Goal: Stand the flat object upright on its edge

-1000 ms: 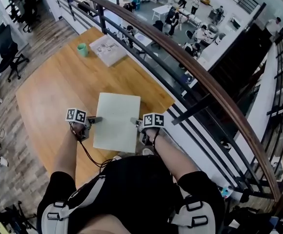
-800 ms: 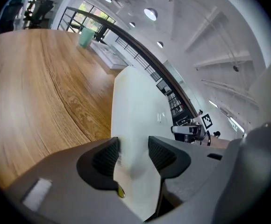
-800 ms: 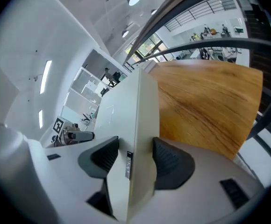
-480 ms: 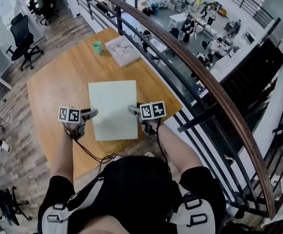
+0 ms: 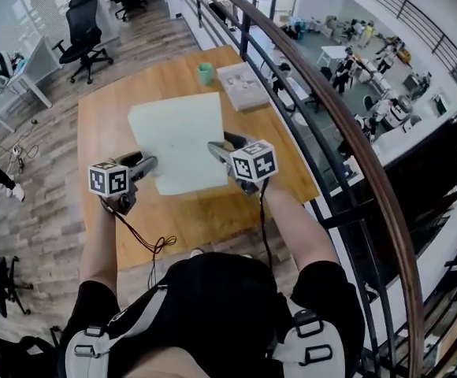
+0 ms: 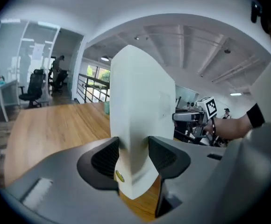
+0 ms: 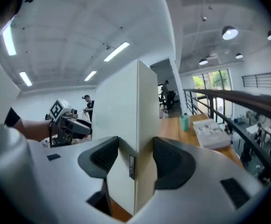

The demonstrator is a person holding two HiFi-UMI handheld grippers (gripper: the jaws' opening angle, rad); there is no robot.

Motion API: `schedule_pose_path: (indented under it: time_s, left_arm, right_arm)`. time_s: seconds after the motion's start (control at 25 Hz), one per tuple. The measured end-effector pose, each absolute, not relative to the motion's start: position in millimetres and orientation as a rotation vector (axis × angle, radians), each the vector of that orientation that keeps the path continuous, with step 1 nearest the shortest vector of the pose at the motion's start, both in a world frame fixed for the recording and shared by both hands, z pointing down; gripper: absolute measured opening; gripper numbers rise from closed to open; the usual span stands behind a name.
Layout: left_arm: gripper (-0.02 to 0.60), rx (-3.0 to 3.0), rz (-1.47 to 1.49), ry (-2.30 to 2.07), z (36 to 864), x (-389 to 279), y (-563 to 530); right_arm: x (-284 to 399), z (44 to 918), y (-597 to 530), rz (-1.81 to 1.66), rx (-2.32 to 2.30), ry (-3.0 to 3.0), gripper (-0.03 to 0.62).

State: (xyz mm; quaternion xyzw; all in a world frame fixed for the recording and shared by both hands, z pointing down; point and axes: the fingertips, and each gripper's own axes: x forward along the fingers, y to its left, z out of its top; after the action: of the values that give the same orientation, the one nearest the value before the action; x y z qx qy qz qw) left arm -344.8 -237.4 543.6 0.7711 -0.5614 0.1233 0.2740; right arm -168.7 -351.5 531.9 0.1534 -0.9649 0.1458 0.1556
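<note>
Over the wooden table (image 5: 102, 132), left gripper (image 5: 151, 164) and right gripper (image 5: 215, 150) pinch the pale board (image 5: 177, 136) by its sides; keep them level to seat its lower edge flat.

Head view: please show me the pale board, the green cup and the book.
pale board (image 5: 177, 136), head view, middle of its broad face.
green cup (image 5: 205, 74), head view, its side.
book (image 5: 244, 86), head view, its cover.

Wooden desk (image 5: 102, 132) beside dark railing (image 5: 327, 101). Green cup (image 5: 205, 73) upright near far edge of desk, just beside white booklet (image 5: 243, 86) lying flat. Black office chair (image 5: 83, 34) on wood floor (image 5: 24, 203), far left. People on lower level (image 5: 347, 63) beyond railing.
</note>
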Motion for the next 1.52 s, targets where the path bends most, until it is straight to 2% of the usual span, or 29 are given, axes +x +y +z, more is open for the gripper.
schedule_pose_path:
  time_s: [0.4,0.88,1.52]
  left_arm:
    - [0.199,2.092,0.446,-1.965,496.6,-412.4,-223.4]
    - [0.199,2.008,0.456,-1.966,559.7,-452.7,-244.0]
    - [0.201,1.955,0.464,-1.877,627.2,-470.6,-270.4]
  right_arm:
    - [-258.0,496.8,-364.4,0.061,0.329,-2.876,0.230]
    - [-303.1,551.7,-387.2,-0.042,0.359,-2.779,0.227]
    - [-318.0,609.4,-413.2,0.003,0.497,-2.768,0.216]
